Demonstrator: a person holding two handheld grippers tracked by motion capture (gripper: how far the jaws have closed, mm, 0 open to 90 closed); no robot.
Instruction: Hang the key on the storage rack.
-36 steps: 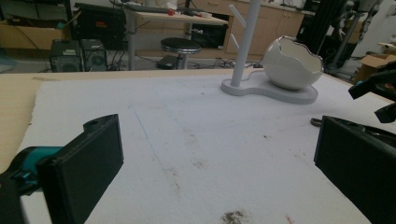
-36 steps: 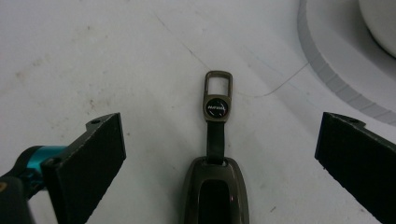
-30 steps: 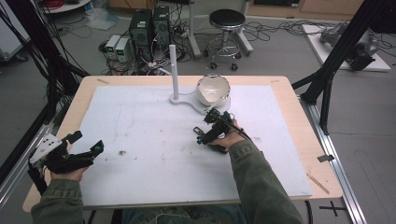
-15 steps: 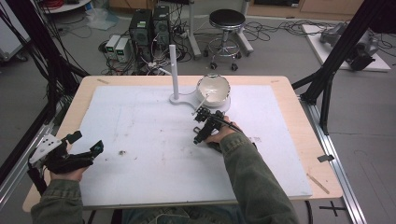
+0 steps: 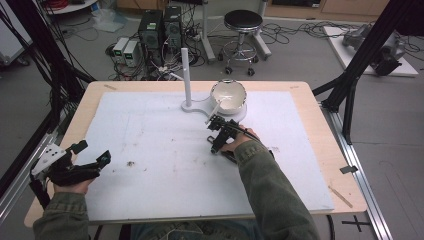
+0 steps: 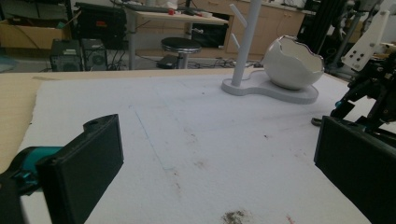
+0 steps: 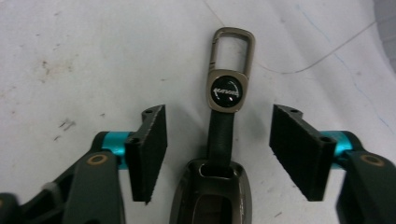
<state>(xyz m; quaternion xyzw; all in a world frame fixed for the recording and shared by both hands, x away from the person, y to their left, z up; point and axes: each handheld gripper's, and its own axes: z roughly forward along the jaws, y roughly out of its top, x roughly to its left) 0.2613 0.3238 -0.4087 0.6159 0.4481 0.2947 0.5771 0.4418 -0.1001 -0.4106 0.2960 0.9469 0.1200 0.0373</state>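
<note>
Right gripper points down at the mat, jaws apart astride a key fob. Left gripper rests level, jaws apart.

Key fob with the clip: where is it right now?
In the right gripper view the key fob lies flat on the white mat between the open right gripper jaws, untouched, its clip pointing away.

The left gripper rests near the table's front left corner, held in the left hand — jaws spread wide, pointing toward the right edge. The right gripper sits past the middle, toward the far edge — jaws apart, tilted down, right hand behind.
</note>
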